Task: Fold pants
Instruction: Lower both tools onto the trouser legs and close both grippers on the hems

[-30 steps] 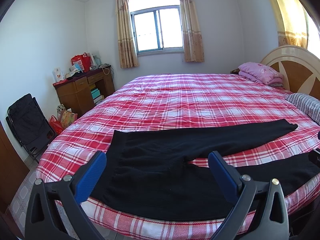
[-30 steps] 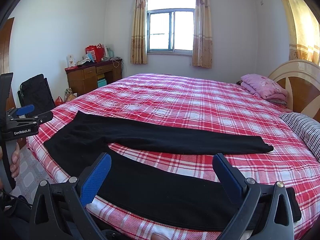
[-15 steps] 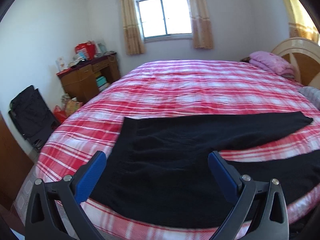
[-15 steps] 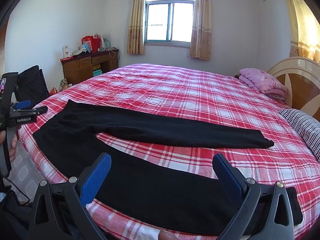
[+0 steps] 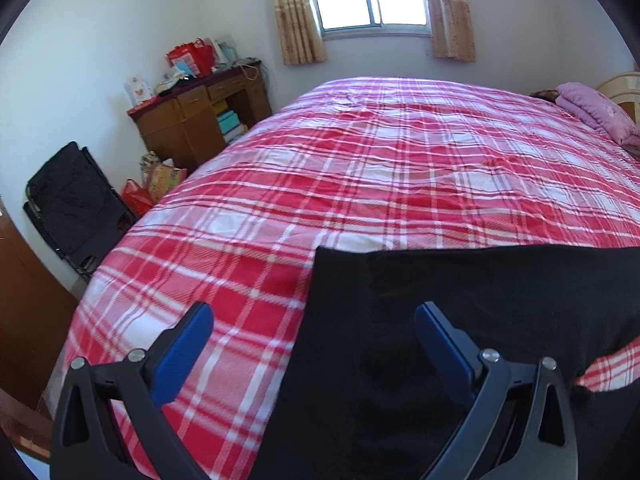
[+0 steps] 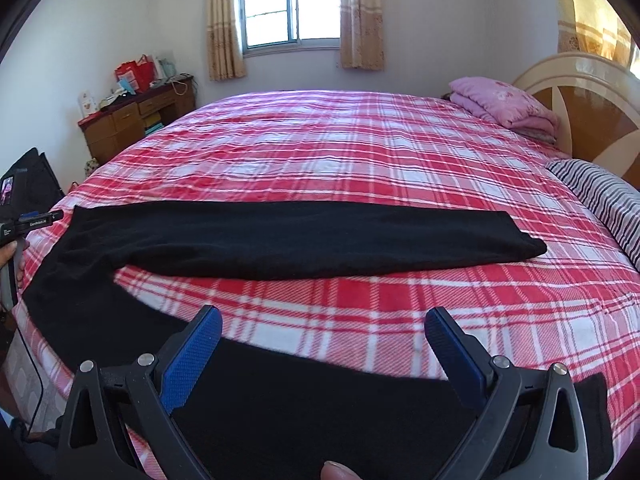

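Both grippers dropped in closer over the last second, left gripper point(image 5: 312, 332) now straddling the waistband edge of the black pants point(image 6: 280, 240) spread on the bed point(image 6: 360, 152), right gripper point(image 6: 322, 334) over the near leg (both wide open, holding nothing), so looks like the first grab is coming.

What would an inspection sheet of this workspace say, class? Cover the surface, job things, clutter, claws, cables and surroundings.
Surface: bed with red plaid cover.
Job's things: black pants spread flat, legs apart, unfolded.
Clutter: pink folded blanket; striped pillow.
Claws: left claw open over the waistband edge; right claw open above the near leg.
Cables: thin black cable at bed's left edge.
Surroundings: window, wooden desk, headboard.
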The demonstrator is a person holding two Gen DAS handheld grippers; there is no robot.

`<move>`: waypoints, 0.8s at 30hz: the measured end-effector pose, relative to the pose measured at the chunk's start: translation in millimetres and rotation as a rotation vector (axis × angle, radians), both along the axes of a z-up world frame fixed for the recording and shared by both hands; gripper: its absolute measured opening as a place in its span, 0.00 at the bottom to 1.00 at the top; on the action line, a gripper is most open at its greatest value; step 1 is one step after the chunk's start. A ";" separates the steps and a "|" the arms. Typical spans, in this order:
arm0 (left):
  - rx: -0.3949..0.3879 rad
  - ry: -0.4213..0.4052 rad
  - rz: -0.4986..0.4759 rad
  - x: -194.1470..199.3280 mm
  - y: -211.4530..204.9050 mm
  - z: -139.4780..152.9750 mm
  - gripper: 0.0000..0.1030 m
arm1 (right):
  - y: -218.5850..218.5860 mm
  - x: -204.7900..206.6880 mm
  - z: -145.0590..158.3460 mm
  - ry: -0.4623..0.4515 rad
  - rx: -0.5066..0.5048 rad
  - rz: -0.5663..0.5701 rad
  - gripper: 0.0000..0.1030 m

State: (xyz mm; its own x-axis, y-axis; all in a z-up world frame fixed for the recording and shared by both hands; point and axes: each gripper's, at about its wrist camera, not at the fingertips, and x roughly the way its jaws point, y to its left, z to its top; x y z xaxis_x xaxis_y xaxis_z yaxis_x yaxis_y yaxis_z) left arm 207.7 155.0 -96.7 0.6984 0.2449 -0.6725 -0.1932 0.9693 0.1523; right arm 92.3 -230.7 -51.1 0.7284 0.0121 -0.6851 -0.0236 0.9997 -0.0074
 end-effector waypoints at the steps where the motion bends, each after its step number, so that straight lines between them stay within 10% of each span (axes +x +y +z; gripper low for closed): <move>1: -0.006 0.016 -0.014 10.0 -0.3 -2.9 0.92 | -5.7 5.3 0.8 0.002 -0.001 -0.009 0.99; 16: -0.122 0.181 -0.048 84.2 25.9 -44.0 0.29 | -119.8 90.7 -3.7 0.093 0.035 -0.179 0.98; 24: -0.066 0.204 -0.067 89.0 21.7 -46.4 0.16 | -203.5 128.8 -19.3 0.178 0.062 -0.323 0.75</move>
State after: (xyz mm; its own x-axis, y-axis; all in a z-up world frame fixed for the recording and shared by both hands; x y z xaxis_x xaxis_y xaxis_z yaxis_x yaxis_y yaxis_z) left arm 296.7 176.7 -143.2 0.5596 0.1529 -0.8146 -0.0997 0.9881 0.1170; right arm 221.1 -434.2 -70.3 0.5713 -0.1533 -0.8063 0.2977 0.9542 0.0295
